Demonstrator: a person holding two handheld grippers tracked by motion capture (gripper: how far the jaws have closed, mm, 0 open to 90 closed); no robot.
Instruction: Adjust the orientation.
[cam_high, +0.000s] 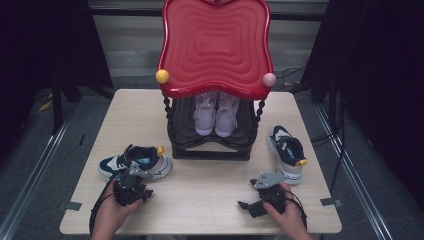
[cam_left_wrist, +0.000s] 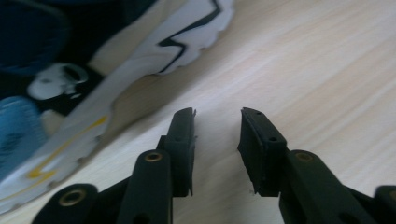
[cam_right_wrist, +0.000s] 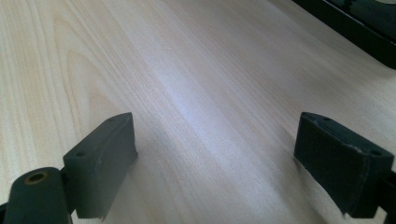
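Two sneakers lie on your bench (cam_high: 210, 195): the left sneaker (cam_high: 136, 162) sits on its side just in front of your left gripper (cam_high: 134, 169), and the right sneaker (cam_high: 287, 150) stands beyond your right gripper (cam_high: 246, 204). Your left fingers (cam_left_wrist: 183, 140) are narrowed with a gap between them, gripping nothing, the shoe's sole just beside them. Your right fingers (cam_right_wrist: 105, 158) stand wide apart over bare wood. A pink pair (cam_high: 215, 114) rests on the rack's (cam_high: 210, 150) lower shelf.
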